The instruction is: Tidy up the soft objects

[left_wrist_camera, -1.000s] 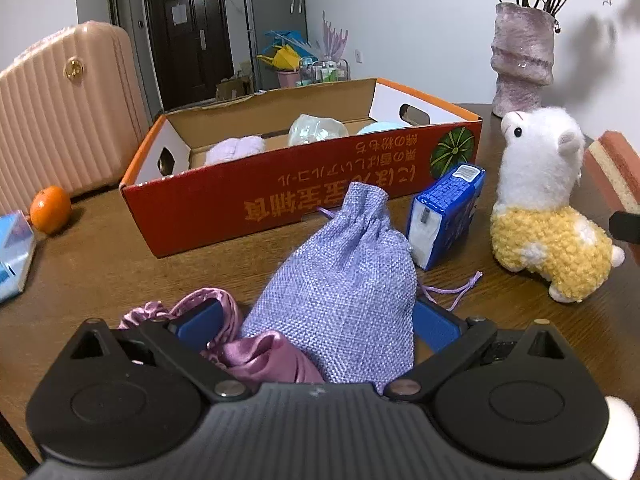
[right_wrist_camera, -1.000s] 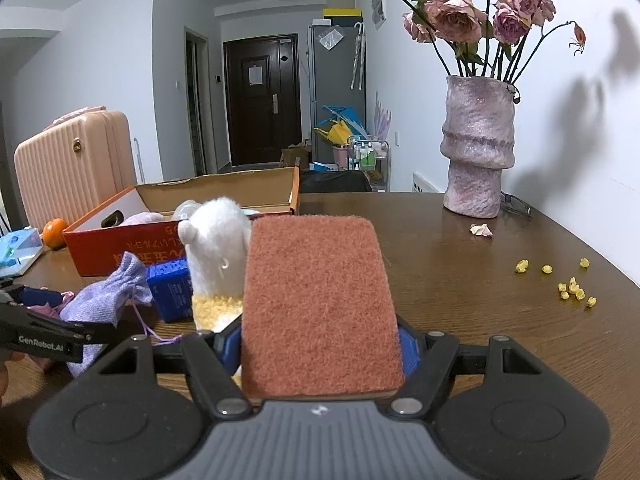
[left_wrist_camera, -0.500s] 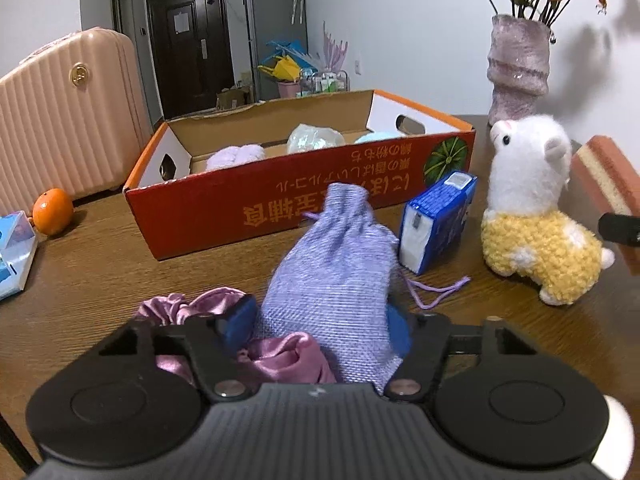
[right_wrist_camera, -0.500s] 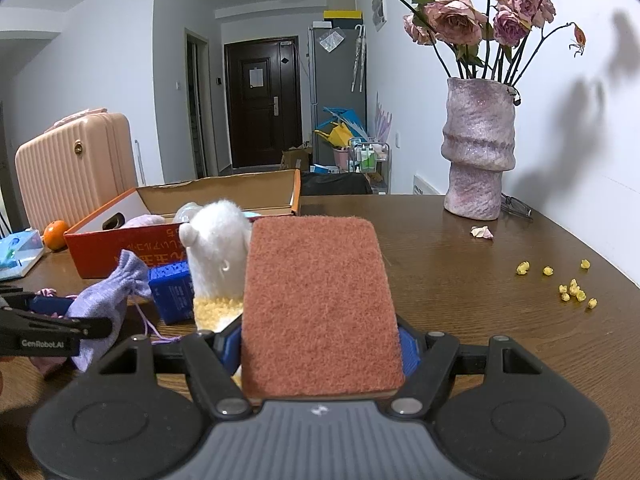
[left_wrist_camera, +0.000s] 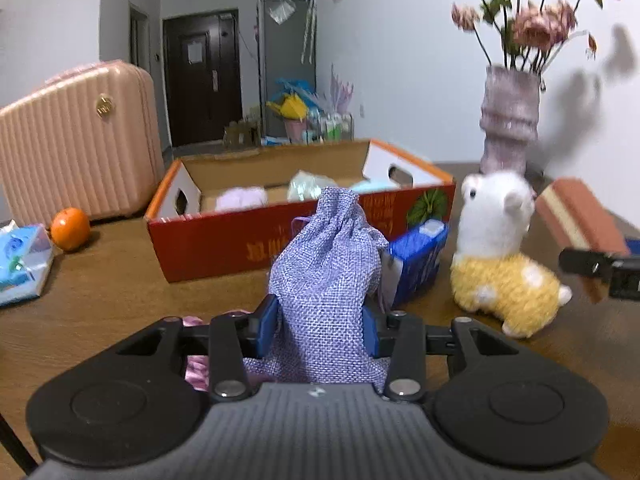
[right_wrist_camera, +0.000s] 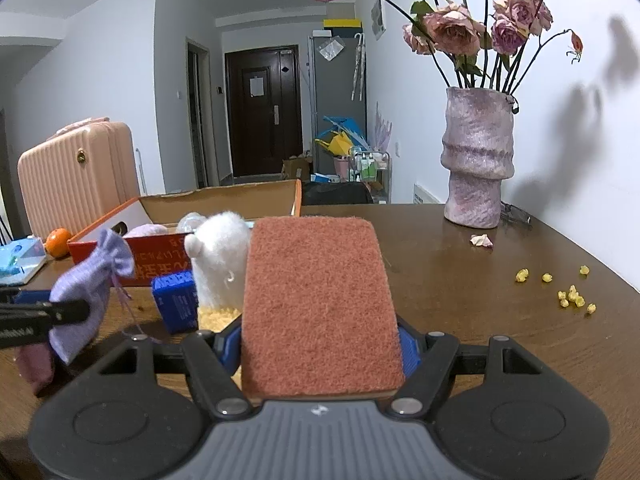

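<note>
Roughly midway by the look of it: noted three soft items already lying in the red box [left_wrist_camera: 256, 248], with the plush alpaca [left_wrist_camera: 496, 256] and a pink satin pouch [left_wrist_camera: 196, 364] left on the table [left_wrist_camera: 104, 292]. Found left gripper [left_wrist_camera: 320, 330] clamped on the lilac drawstring bag [left_wrist_camera: 324, 280], lifted at 6 o'clock of the box; right gripper [right_wrist_camera: 320, 350] clamped on the brown sponge [right_wrist_camera: 318, 304], raised at 3 o'clock of the alpaca.

Over the last second the left gripper [left_wrist_camera: 320, 330] has closed its jaws onto the purple pouch [left_wrist_camera: 326, 280] and lifted it off the table [left_wrist_camera: 112, 292], so its neck now overlaps the front wall of the red box [left_wrist_camera: 224, 248].
</note>
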The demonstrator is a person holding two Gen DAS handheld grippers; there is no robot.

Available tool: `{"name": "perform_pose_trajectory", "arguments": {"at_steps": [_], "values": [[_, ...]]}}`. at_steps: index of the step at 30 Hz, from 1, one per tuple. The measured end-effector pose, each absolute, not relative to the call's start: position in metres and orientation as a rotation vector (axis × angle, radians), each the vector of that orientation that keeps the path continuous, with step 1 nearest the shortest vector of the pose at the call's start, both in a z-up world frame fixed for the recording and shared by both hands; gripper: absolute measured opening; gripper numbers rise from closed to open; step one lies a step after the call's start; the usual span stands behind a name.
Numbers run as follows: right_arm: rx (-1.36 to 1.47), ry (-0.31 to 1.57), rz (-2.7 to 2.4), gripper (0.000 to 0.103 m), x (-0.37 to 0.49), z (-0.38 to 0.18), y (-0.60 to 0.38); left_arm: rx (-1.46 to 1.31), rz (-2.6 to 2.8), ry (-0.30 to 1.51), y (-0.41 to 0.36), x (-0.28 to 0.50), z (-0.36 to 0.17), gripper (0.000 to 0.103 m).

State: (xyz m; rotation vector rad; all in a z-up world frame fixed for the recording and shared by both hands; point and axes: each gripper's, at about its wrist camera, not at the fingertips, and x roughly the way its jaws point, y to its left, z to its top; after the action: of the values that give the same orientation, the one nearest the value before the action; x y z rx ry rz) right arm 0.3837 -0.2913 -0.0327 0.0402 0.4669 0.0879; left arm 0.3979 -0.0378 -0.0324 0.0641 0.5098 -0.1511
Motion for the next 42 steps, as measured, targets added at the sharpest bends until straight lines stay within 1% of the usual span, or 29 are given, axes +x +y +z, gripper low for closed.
{"name": "perform_pose_trajectory", "arguments": {"at_steps": [15,28,42], "values": [[0.077,0.376,0.118,0.071,0.371,-0.020,-0.291,-0.017,-0.109,0.360,-0.026,0.367,0.009,0.043],[0.077,0.313,0.164,0.071,0.366,-0.005,-0.271,-0.055,-0.071,0.334,-0.018,0.368,0.024,0.043],[0.050,0.265,0.205,0.071,0.389,0.016,-0.240,-0.100,-0.043,0.305,-0.012,0.393,0.042,0.043]]}}
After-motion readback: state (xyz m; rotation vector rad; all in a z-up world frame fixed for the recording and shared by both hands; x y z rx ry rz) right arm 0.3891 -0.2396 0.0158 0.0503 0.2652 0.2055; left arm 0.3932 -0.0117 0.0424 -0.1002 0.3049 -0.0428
